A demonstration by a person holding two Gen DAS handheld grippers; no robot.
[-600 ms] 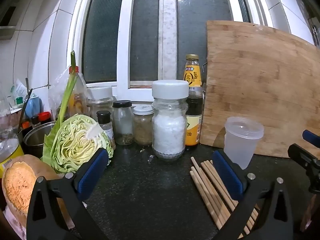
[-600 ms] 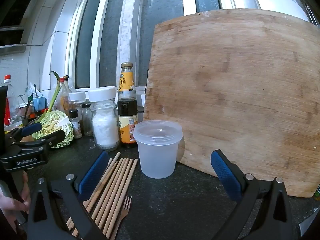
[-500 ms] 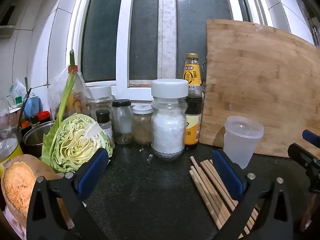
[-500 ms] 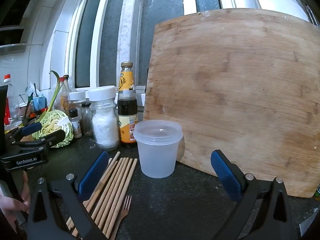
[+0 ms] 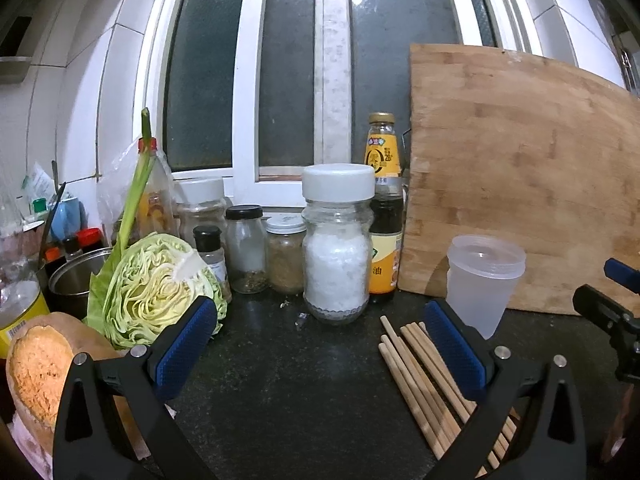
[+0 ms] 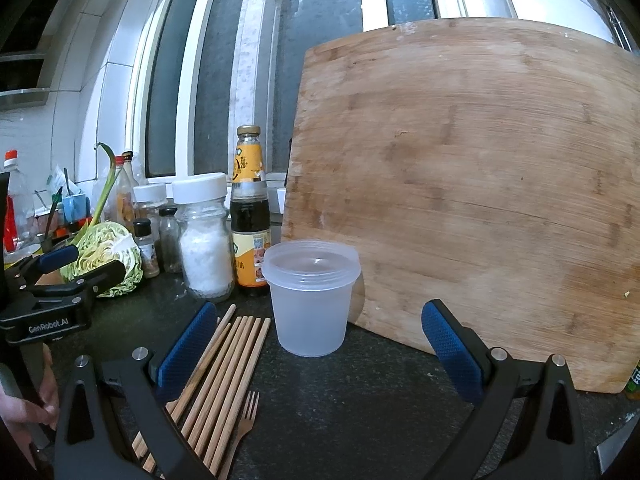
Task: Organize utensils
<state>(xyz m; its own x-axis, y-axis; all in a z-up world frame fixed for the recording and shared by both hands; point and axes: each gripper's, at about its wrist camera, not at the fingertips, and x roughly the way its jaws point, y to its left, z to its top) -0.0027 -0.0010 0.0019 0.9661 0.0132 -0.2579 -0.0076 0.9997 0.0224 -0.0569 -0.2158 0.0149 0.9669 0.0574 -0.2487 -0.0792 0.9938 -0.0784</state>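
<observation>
Several wooden chopsticks [image 5: 416, 376] lie side by side on the dark counter; they also show in the right wrist view [image 6: 228, 372], with a small wooden fork [image 6: 246, 412] beside them. A clear plastic cup [image 6: 311, 296] stands upright just behind them and also shows in the left wrist view [image 5: 482, 280]. My left gripper [image 5: 320, 344] is open and empty, with the chopsticks under its right finger. My right gripper [image 6: 316, 354] is open and empty, a little in front of the cup, with the chopsticks under its left finger.
A large wooden cutting board [image 6: 472, 184] leans against the window behind the cup. A salt jar [image 5: 336, 240], a sauce bottle [image 5: 384, 208] and spice jars [image 5: 246, 248] stand at the back. A halved cabbage [image 5: 156, 288] and a cut squash [image 5: 36, 368] lie at the left.
</observation>
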